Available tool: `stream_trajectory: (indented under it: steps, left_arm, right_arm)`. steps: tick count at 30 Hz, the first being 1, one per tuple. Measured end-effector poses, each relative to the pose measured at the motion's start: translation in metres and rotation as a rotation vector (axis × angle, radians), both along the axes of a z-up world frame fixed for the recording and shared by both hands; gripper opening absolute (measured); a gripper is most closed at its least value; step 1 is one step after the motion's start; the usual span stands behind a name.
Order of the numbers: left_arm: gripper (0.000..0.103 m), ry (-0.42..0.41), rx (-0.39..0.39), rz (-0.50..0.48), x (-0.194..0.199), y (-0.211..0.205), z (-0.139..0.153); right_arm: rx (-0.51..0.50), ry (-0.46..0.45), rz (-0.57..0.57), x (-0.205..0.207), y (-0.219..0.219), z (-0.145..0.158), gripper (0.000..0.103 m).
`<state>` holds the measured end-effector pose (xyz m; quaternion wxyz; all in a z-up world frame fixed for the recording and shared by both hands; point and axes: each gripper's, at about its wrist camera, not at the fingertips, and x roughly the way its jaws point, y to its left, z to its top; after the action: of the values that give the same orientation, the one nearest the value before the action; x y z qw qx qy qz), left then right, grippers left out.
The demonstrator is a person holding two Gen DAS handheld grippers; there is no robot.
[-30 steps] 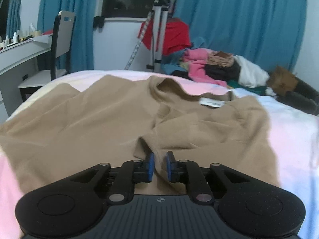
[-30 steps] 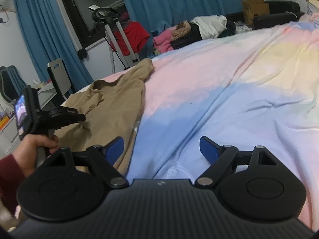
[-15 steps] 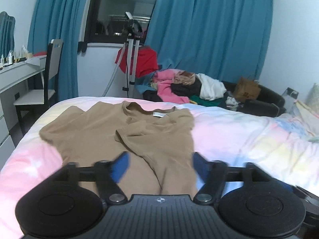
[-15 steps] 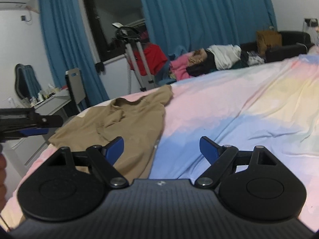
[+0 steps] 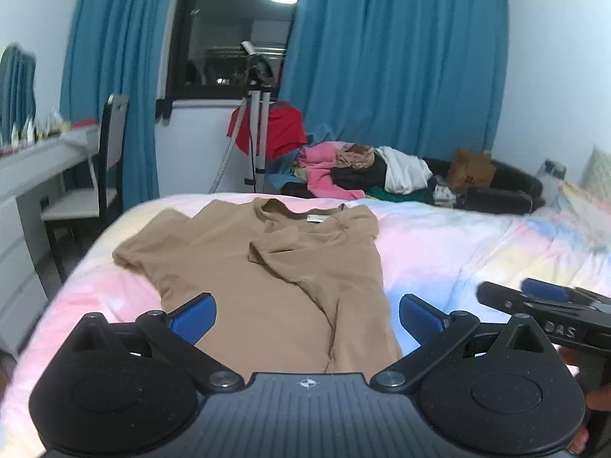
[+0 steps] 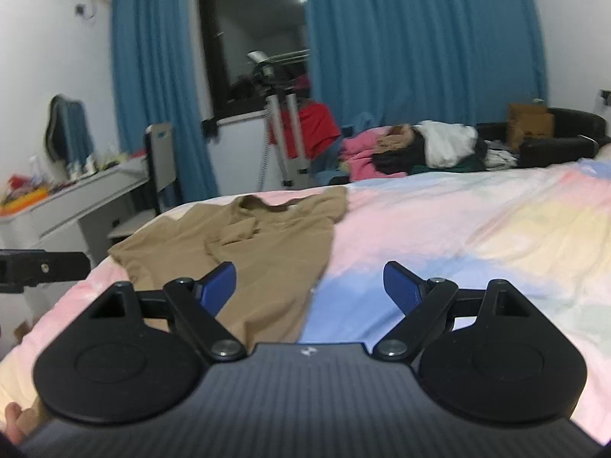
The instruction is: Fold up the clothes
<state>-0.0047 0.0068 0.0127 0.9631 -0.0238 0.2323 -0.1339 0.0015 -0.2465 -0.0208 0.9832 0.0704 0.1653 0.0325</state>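
Two spread-jawed hand-held grippers [image 5: 307, 315] [image 6: 309, 286], one tan shirt [image 5: 275, 278].

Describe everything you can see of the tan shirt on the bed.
The tan shirt is a soft, matte knit tee lying flat on the pastel bedspread, neckline away from the camera with a white label inside. One sleeve spreads out; the other side is folded inward over the body. It is lightly wrinkled, and neither gripper touches it.

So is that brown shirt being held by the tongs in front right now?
No. In the left wrist view the left tongs are wide open above the tan shirt, which lies flat on the bed.
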Motion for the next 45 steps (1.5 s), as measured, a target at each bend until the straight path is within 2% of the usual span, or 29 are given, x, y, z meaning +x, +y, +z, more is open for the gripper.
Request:
stream_trajectory:
  steps: [2, 9, 11, 16, 19, 21, 24, 25, 26, 27, 28, 29, 33, 37, 39, 42, 45]
  left_arm:
    - [0.103, 0.008, -0.033, 0.023, 0.006, 0.015, -0.001]
    - [0.103, -0.005, 0.004, 0.163, 0.024, 0.061, -0.012]
    - [0.103, 0.007, -0.021, 0.211, 0.031, 0.079, -0.017]
    - [0.103, 0.100, -0.139, 0.285, 0.053, 0.121, -0.037]
    - [0.103, 0.138, -0.153, 0.317, 0.064, 0.135, -0.049]
    - [0.103, 0.153, -0.153, 0.338, 0.071, 0.142, -0.057]
    - [0.102, 0.180, -0.155, 0.365, 0.081, 0.151, -0.068]
    - [0.102, 0.185, -0.154, 0.364, 0.083, 0.152, -0.070]
    - [0.101, 0.190, -0.154, 0.363, 0.085, 0.152, -0.071]
    - [0.101, 0.195, -0.154, 0.361, 0.087, 0.152, -0.073]
    - [0.101, 0.189, -0.151, 0.357, 0.087, 0.148, -0.073]
    - [0.101, 0.177, -0.149, 0.354, 0.086, 0.147, -0.072]
    - [0.101, 0.144, -0.161, 0.343, 0.081, 0.145, -0.069]
    - [0.101, 0.105, -0.187, 0.329, 0.072, 0.136, -0.063]
    - [0.101, 0.084, -0.185, 0.315, 0.069, 0.129, -0.058]
    - [0.101, 0.075, -0.192, 0.280, 0.068, 0.117, -0.057]
    - [0.101, 0.076, -0.179, 0.251, 0.070, 0.107, -0.059]
  right_arm:
    - [-0.026, 0.002, 0.035, 0.020, 0.011, 0.011, 0.086]
    - [-0.068, 0.007, 0.251, 0.124, 0.085, 0.029, 0.085]
    - [-0.062, 0.029, 0.327, 0.160, 0.119, 0.024, 0.085]
    - [-0.100, 0.122, 0.486, 0.238, 0.217, -0.004, 0.085]
    - [-0.124, 0.179, 0.581, 0.285, 0.276, -0.021, 0.085]
    - [-0.161, 0.207, 0.620, 0.305, 0.308, -0.035, 0.076]
    - [-0.271, 0.249, 0.632, 0.323, 0.344, -0.057, 0.075]
    - [-0.310, 0.264, 0.623, 0.328, 0.353, -0.064, 0.070]
    - [-0.325, 0.271, 0.607, 0.330, 0.356, -0.067, 0.051]
    - [-0.315, 0.272, 0.590, 0.332, 0.355, -0.066, 0.032]
    - [-0.305, 0.272, 0.574, 0.333, 0.353, -0.065, 0.024]
    - [-0.295, 0.272, 0.557, 0.334, 0.351, -0.064, 0.011]
    - [-0.233, 0.156, 0.464, 0.324, 0.320, -0.035, 0.010]
    - [-0.105, 0.029, 0.295, 0.312, 0.253, 0.002, 0.010]
    - [-0.034, -0.013, 0.197, 0.303, 0.210, 0.011, 0.010]
    - [0.079, -0.006, 0.040, 0.291, 0.144, 0.002, 0.010]
    - [0.154, 0.083, -0.047, 0.282, 0.100, -0.027, 0.010]
